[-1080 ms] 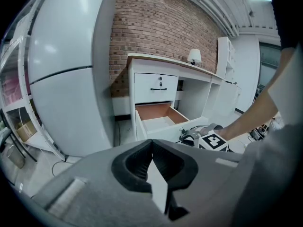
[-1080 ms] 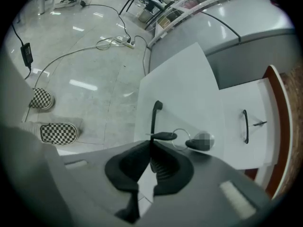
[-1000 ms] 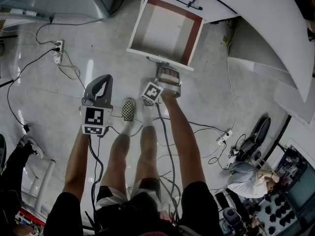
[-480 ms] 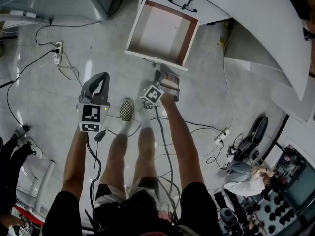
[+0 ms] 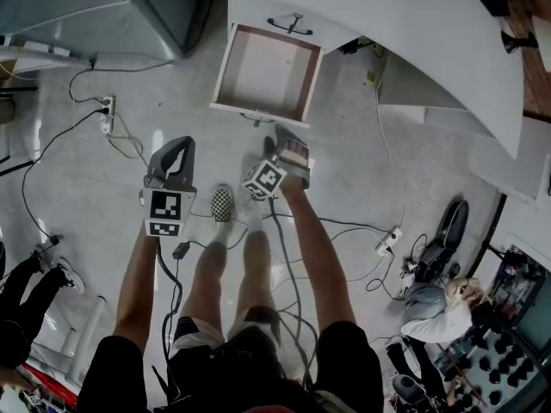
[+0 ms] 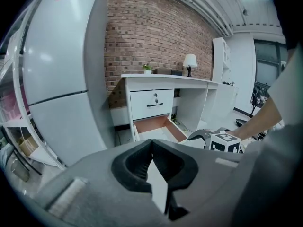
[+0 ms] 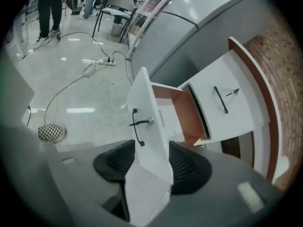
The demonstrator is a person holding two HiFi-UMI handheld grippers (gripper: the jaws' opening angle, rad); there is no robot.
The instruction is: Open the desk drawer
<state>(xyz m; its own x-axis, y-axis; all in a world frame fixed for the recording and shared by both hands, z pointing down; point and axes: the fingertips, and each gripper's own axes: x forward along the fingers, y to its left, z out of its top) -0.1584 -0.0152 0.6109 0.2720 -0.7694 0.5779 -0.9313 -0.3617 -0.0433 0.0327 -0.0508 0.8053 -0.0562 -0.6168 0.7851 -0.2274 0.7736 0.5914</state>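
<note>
The white desk (image 5: 413,33) has its lower drawer (image 5: 267,71) pulled out over the floor, its brown-edged inside empty. The same drawer (image 6: 156,128) shows under the desk in the left gripper view. Its black handle (image 7: 138,125) sits on the white front, just ahead of my right gripper (image 7: 151,151), whose jaws stand wide with nothing pressed between them. In the head view my right gripper (image 5: 288,138) hangs a little short of the drawer front. My left gripper (image 5: 175,149) is off to the left over bare floor, its fingertips together (image 6: 151,143) and holding nothing.
The upper drawer (image 5: 290,24) is closed. A grey cabinet (image 5: 129,3) stands left of the desk. Cables and power strips (image 5: 105,114) (image 5: 389,237) lie on the floor. The person's checkered shoe (image 5: 223,205) is between the grippers. A seated person (image 5: 435,317) is at the lower right.
My right gripper, shut at the drawer handle a second ago, has opened and drawn back from it. Both grippers have risen, and the drawer looks smaller and farther in the head view.
</note>
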